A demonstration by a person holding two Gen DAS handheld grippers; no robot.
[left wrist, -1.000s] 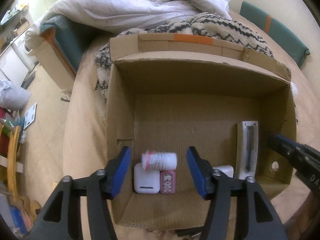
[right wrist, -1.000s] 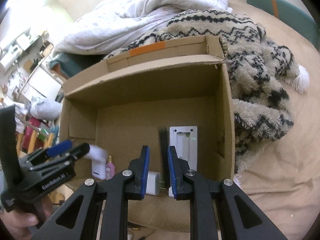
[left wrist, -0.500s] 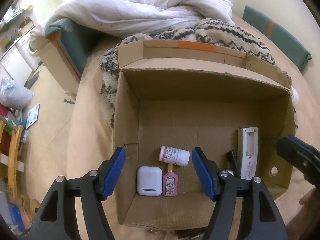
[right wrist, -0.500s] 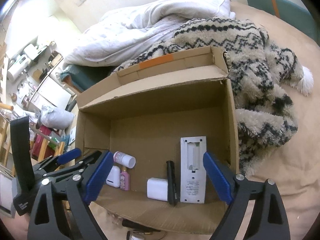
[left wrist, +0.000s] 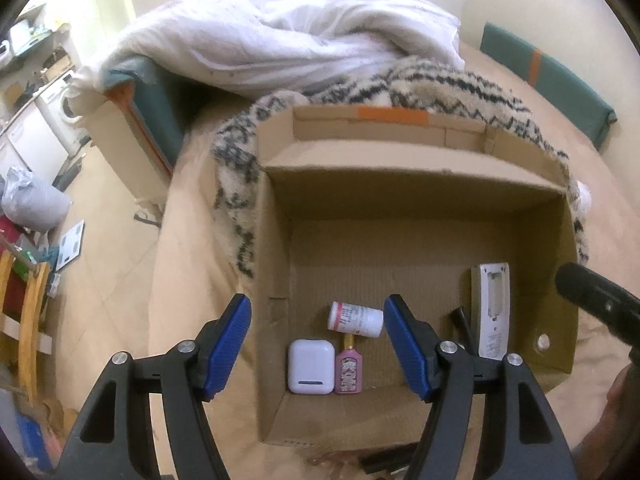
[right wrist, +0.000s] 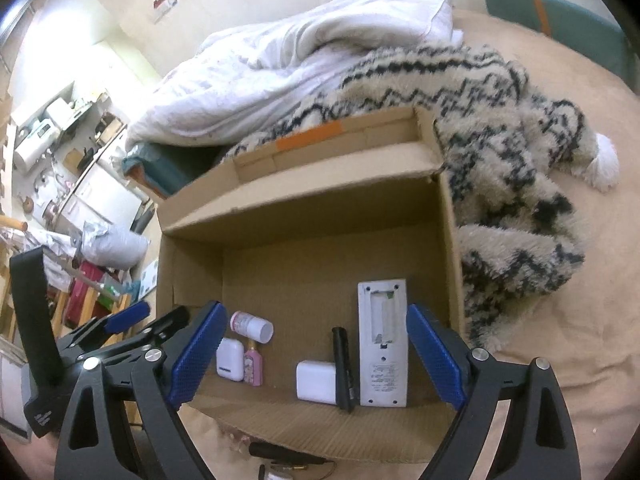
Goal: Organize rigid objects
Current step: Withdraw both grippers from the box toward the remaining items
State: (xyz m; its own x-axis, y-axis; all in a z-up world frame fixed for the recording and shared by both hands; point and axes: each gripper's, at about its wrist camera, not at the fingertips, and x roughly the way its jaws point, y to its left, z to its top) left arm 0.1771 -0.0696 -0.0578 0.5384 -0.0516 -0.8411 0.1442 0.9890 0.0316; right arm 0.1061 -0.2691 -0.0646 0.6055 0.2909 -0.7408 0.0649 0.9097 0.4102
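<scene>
Box point(right wrist: 448, 248) ahead of both tools holds six items, lined up; left tool point(left wrist: 318, 344) & right tool point(right wrist: 316, 356) wide, empty. Prob. nearly done.

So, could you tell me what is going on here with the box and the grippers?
A person holds a hand-held gripper in each hand above an open cardboard box on a bed. The left hand-held gripper and right hand-held gripper are both open and empty. In the box lie a pill bottle, white earbud case, pink perfume bottle, white charger, black pen and remote control.
</scene>
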